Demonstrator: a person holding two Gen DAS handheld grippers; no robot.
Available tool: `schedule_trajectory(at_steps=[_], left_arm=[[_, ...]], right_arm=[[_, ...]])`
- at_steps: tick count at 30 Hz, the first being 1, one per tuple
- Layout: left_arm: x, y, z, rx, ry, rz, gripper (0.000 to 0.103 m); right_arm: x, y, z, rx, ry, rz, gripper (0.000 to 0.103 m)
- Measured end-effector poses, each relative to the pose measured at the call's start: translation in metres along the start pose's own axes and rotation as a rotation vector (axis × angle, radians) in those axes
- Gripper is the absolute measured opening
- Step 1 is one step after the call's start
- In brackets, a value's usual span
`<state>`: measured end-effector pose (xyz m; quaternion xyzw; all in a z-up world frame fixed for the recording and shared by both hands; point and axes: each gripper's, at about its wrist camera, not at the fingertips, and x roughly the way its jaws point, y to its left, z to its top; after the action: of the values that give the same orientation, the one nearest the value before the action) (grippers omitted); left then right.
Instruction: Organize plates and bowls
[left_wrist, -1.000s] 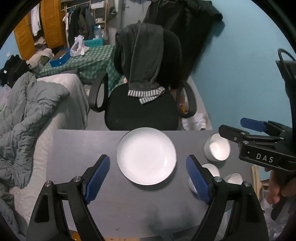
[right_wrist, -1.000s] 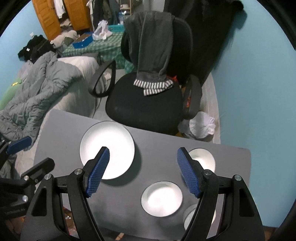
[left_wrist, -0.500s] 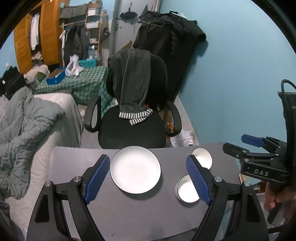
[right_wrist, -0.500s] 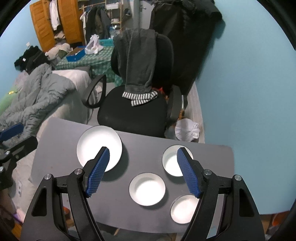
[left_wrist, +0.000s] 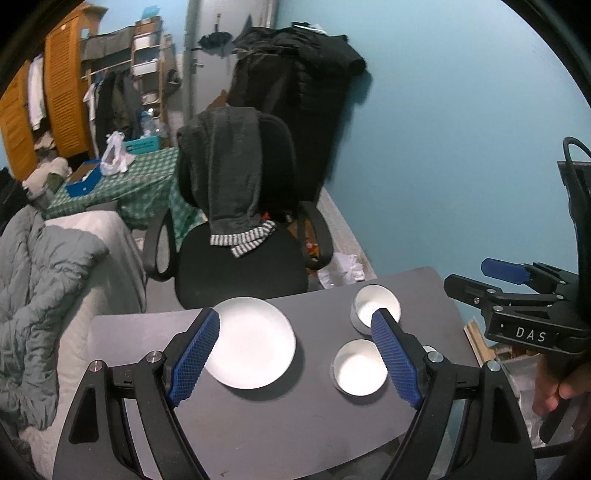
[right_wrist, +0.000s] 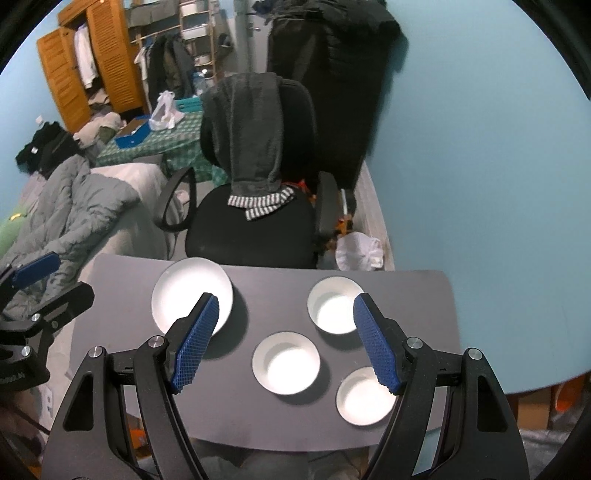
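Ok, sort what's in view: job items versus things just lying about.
Job: plate; far bowl, middle bowl, near bowl; all on the grey table.
Lying about: office chair, hoodie, quilt, white bag.

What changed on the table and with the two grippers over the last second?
Both cameras pulled back and up from the table; the dishes look smaller. Nothing was grasped: left hand-held gripper and right hand-held gripper remain open, empty. The plate and three bowls kept their places.
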<state>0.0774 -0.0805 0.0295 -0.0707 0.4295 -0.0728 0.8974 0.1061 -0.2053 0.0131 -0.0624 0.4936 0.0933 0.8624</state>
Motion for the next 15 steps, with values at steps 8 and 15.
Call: schedule_trajectory(at_steps=[8, 15], left_arm=[[0.006, -0.028, 0.005, 0.07, 0.015, -0.052, 0.085], [0.013, -0.052, 0.009, 0.16, 0.019, -0.094, 0.085]], right_arm=[[-0.013, -0.025, -0.013, 0.079, 0.0, -0.05, 0.075], [-0.025, -0.053, -0.03, 0.167, 0.001, -0.106, 0.075]])
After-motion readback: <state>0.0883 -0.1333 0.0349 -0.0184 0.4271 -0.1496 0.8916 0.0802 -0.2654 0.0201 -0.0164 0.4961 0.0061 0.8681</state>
